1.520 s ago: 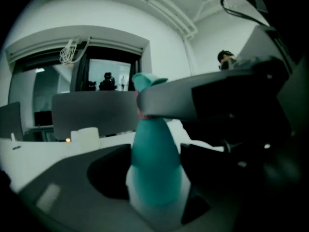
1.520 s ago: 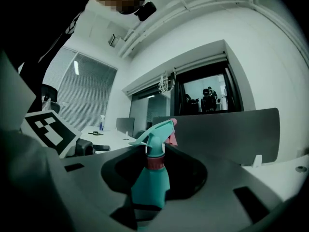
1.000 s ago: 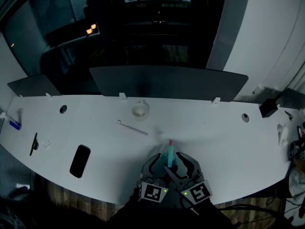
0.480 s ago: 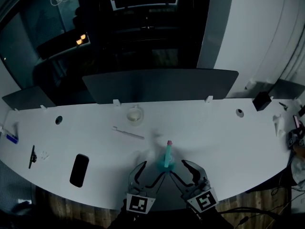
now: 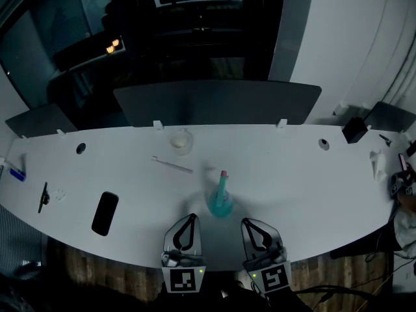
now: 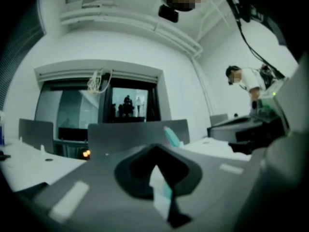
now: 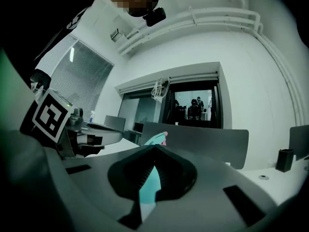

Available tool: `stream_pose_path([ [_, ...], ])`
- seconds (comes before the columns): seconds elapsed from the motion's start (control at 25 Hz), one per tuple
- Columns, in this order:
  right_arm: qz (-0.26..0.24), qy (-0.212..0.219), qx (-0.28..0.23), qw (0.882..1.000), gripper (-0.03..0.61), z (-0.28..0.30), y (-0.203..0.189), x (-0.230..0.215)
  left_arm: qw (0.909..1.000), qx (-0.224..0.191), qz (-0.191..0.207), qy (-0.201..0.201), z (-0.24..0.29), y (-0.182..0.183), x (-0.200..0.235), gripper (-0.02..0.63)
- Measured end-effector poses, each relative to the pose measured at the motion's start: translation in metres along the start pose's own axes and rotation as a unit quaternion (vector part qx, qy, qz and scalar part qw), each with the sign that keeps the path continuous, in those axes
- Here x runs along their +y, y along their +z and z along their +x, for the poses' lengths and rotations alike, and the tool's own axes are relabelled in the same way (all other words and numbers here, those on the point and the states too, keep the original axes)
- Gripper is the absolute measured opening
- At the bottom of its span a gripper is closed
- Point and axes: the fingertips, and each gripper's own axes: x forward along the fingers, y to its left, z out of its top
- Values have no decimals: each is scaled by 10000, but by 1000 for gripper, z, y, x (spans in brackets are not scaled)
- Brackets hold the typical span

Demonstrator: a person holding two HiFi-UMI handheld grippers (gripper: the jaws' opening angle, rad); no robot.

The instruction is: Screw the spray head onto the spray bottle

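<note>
Both grippers are hanging shut and empty, short of the spray bottle.

The left gripper and the right gripper are sitting side by side over the near edge of the white table. Their jaws have just been closing and are now meeting, with nothing between them. Just beyond the grippers, the teal bottle is standing on the table, its pink tip uppermost. Farther back, a thin stick and a small clear dish are lying before the grey divider.

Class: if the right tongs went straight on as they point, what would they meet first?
Most likely the teal spray bottle standing on the white table just ahead; the right gripper view shows it in line with the shut right tongs. Depth is unclear.
</note>
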Motion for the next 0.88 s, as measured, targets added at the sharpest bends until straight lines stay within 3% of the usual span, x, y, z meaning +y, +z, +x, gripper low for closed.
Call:
stream_pose_path([
  [0.16, -49, 34, -244, 9997, 5, -46, 19, 1, 9991, 151, 132, 371, -46, 11, -26, 2],
  [0.36, -4, 58, -235, 9997, 5, -122, 23, 4, 9906, 218, 241, 1328, -118, 25, -67, 2],
  [0.44, 19, 138, -250, 9996, 5, -147, 25, 7, 9873, 336, 230, 1537, -144, 26, -88, 2],
  [0.6, 91, 255, -281, 9992, 5, -179, 30, 17, 9888, 463, 276, 1389, -175, 31, -122, 2],
  [0.88, 148, 268, -349, 9989, 5, -209, 42, 39, 9919, 407, 342, 1155, -199, 44, -142, 2],
])
